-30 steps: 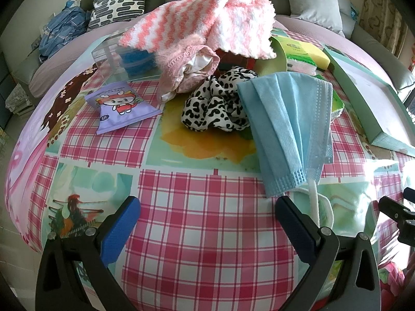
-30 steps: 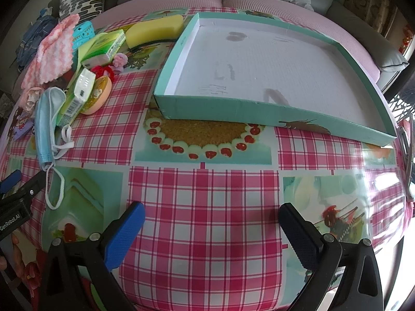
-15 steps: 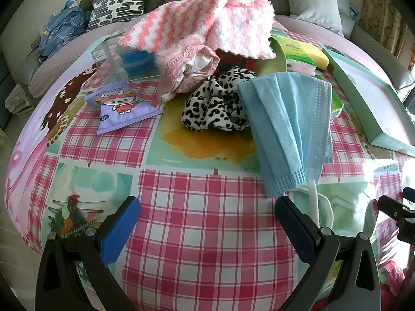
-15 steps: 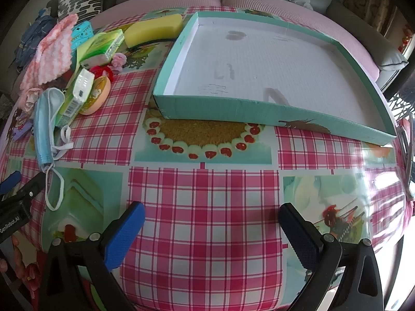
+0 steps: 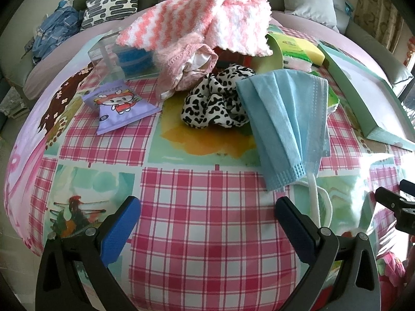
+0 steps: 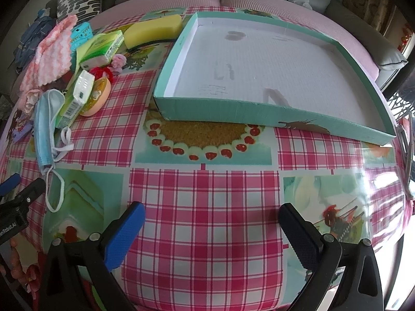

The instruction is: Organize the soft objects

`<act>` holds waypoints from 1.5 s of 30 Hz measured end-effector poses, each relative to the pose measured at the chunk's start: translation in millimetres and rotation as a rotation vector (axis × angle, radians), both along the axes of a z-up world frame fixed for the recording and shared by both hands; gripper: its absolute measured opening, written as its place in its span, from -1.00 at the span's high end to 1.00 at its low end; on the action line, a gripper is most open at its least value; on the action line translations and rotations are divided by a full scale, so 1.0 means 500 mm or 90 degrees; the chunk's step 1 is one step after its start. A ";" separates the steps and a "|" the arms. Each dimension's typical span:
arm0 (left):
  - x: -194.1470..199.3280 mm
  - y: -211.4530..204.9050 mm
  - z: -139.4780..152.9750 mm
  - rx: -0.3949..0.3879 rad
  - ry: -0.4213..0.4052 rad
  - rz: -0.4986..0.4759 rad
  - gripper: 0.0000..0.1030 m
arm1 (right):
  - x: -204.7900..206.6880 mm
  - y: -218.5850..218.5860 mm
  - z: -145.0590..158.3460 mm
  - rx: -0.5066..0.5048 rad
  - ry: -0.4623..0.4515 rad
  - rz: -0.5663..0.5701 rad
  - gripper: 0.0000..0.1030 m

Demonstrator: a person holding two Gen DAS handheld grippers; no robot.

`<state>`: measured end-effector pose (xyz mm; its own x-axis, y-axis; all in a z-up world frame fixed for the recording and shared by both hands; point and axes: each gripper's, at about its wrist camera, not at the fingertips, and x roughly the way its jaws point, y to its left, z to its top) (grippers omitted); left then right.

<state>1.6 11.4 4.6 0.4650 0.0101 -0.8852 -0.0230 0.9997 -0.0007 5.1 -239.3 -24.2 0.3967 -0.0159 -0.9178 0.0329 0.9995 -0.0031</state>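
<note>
We held the left gripper point(image 5: 207, 215) spread wide and empty above the checked tablecloth point(image 5: 207, 233), near the blue face mask point(image 5: 282, 119), whose ear loop point(image 5: 315, 197) touched its right finger. The right gripper point(image 6: 211, 220) was likewise spread, empty, with the teal tray point(image 6: 259, 110) beyond it, empty of objects.

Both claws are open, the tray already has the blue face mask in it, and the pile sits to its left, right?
Not quite. The tray is empty in the right wrist view; the face mask lies on the tablecloth by the pile. Both the left claw and right claw are open.
</note>
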 end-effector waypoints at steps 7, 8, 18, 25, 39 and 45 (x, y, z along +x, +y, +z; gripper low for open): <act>0.015 0.067 0.055 -0.022 -0.025 0.003 -1.00 | 0.012 0.042 0.066 0.041 -0.051 0.045 -1.00; 0.025 0.084 0.066 -0.007 -0.033 0.010 -1.00 | 0.016 0.056 0.082 0.047 -0.068 0.062 -1.00; 0.132 0.206 0.076 -0.002 -0.052 0.115 -0.99 | 0.083 0.237 0.099 0.103 -0.094 0.224 -0.95; 0.157 0.222 0.041 -0.033 -0.037 0.125 -0.41 | 0.090 0.308 0.067 0.107 -0.063 0.277 -0.46; 0.148 0.238 0.015 -0.079 -0.028 0.132 0.47 | 0.090 0.333 0.028 0.142 -0.030 0.301 0.72; 0.116 0.233 0.031 -0.079 -0.035 0.134 0.59 | 0.082 0.321 0.042 0.159 -0.037 0.309 0.85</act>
